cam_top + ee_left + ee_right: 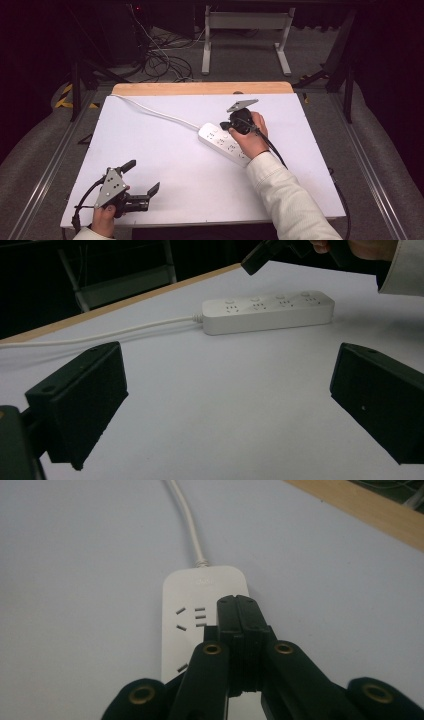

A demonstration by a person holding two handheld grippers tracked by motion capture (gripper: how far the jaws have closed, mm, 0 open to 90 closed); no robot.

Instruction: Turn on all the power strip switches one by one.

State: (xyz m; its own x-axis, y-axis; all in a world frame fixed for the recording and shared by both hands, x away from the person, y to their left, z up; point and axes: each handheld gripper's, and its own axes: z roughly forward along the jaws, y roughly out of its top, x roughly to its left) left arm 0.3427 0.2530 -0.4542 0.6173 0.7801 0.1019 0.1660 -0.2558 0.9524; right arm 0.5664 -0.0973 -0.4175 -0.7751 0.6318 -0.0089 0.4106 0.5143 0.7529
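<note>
Where the right gripper [231, 122] is seen right of centre in the high view, its two black jaws are pressed together with nothing between them, as the right gripper view confirms, and they are held directly above the long white plastic power strip [224, 142], over the sockets nearest its cord end. Whether the tips touch the strip cannot be told. The strip is laid flat on the white table surface [175, 170], its long axis run diagonally from the centre of the frame down towards the lower right, partly covered by the right hand [252, 140]. Its cord end is pointed to the upper left, from which the white cord [155, 113] is trailed towards the table's upper left corner beside the wooden edge strip [200, 88]. The left gripper [141, 180] is held at the lower left of the frame, well apart from the strip, its jaws spread wide and empty. The right hand is judged far the nearer, so any press or push on the strip would likely fall to it.
</note>
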